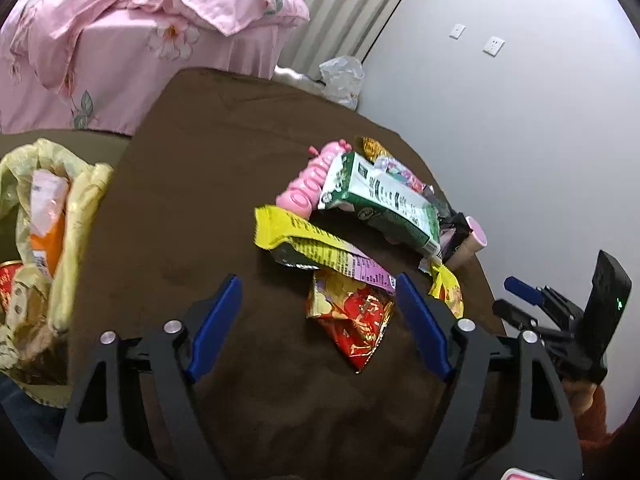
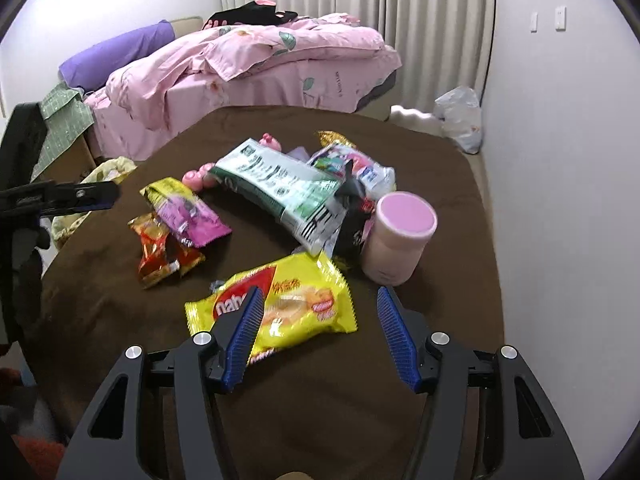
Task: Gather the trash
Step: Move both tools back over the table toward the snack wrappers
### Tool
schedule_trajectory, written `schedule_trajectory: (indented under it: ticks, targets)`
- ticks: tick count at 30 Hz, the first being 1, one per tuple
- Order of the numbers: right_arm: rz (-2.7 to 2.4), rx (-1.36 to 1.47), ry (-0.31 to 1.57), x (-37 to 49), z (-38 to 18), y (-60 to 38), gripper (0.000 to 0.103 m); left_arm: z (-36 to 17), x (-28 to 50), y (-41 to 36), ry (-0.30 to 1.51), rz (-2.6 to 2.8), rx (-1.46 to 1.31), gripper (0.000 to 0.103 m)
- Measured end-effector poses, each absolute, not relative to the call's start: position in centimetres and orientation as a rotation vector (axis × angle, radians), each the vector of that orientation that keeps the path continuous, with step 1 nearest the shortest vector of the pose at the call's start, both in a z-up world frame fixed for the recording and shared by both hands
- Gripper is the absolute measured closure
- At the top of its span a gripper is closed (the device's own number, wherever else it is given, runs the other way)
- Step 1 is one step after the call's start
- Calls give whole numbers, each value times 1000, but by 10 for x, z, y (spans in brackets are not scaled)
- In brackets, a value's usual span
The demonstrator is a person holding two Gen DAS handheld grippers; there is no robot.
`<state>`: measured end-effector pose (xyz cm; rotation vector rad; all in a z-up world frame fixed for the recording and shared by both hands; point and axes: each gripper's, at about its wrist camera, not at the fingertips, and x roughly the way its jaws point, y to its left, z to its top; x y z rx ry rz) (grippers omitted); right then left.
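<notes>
Trash wrappers (image 2: pixel 276 312) scattered mid-counter (image 2: pixel 120 280), beside pink cup (image 2: pixel 400 236). Left claw (image 1: pixel 318 316) released above red wrapper (image 1: pixel 352 316); right claw (image 2: pixel 320 332) released over yellow wafer pack. Yellow bag (image 1: pixel 76 200) off counter's left edge.

One pink-lidded cup (image 2: pixel 398 236) stands near the right edge of the brown table (image 2: pixel 280 400). One yellow wafer packet (image 2: pixel 300 304), one green-and-white pouch (image 2: pixel 280 192), one red-gold wrapper (image 2: pixel 160 250), one purple-yellow wrapper (image 2: pixel 184 208) and one pink toy (image 1: pixel 308 188) lie there; the heap's farther wrappers cannot be counted. One yellow bag (image 1: pixel 76 200) hangs at the left edge.
</notes>
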<state>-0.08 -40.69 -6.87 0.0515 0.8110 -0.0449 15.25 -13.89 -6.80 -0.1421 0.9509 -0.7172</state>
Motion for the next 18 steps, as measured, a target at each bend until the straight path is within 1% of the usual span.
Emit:
schedule_trajectory:
  ticks: [2, 4, 8, 10, 18]
  targets:
    - [-35, 79, 817, 0, -75, -408, 47, -77, 151, -147, 972, -714, -124, 35]
    - [-51, 99, 824, 1, -79, -411, 47, -86, 149, -156, 994, -704, -101, 48]
    - [-56, 115, 837, -1, -83, -410, 47, -96, 149, -165, 1025, -722, -120, 59]
    - [-56, 110, 844, -2, -84, -408, 47, -98, 148, -168, 1031, -727, -107, 74]
    - [-58, 157, 866, 1, -88, -411, 47, -89, 135, -145, 1017, -724, -91, 79]
